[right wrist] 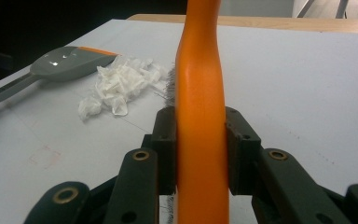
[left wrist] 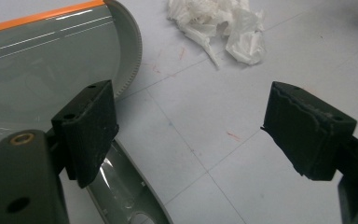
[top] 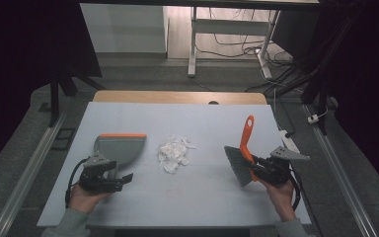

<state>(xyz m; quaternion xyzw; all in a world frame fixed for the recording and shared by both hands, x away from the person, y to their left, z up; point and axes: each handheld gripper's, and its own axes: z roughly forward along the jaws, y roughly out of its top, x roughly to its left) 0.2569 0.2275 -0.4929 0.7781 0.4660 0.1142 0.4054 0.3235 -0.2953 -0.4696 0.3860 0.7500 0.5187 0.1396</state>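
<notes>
A grey dustpan (top: 121,147) with an orange front lip lies flat on the table's left half. Its handle (left wrist: 126,191) runs back under my left gripper (top: 126,177), which stands open just above it; the handle passes beside the left jaw. A pile of crumpled white paper scraps (top: 174,153) sits mid-table, between the dustpan and the brush. My right gripper (top: 253,168) is shut on the orange handle (right wrist: 200,88) of a hand brush. Its grey bristles (top: 237,166) point left toward the paper, and the handle tip rises toward the far side.
The pale table top (top: 197,197) has a wooden strip along its far edge (top: 177,97). Beyond it are a white desk frame (top: 193,44) and loose cables on the floor. A white power strip (top: 290,141) lies off the table's right edge.
</notes>
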